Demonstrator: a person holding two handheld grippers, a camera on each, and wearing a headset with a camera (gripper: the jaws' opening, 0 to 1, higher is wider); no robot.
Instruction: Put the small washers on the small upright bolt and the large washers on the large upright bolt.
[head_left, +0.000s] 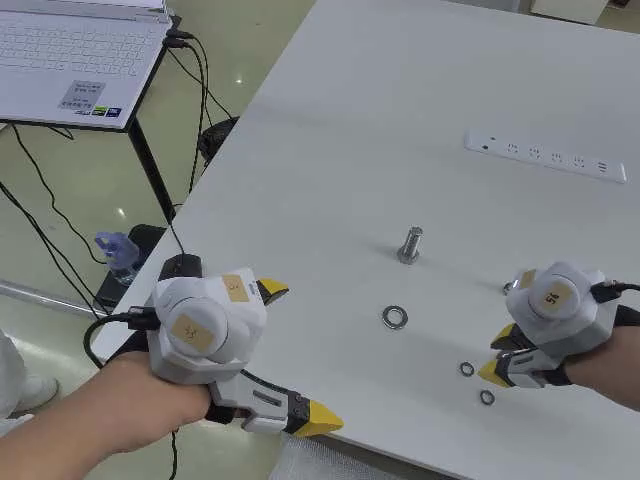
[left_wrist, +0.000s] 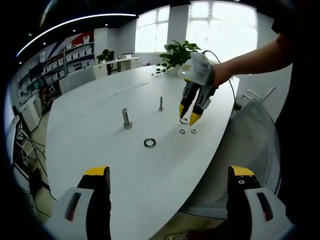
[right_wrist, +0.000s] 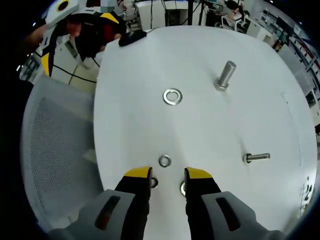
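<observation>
While our left hand-held gripper (head_left: 298, 355) hangs at the edge of the counter (head_left: 330, 150), jaws wide apart, our right hand-held gripper (right_wrist: 168, 173), jaws apart, hovers by three small washers (right_wrist: 165, 160). The big washer (right_wrist: 172, 96) lies near the big bolt (right_wrist: 225, 76).

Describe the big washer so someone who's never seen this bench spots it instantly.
On the white table, find the large bolt standing near the middle. The big washer lies flat on its near side, toward the person. It sits alone and is clearly wider than the small washers by the right gripper.
</observation>
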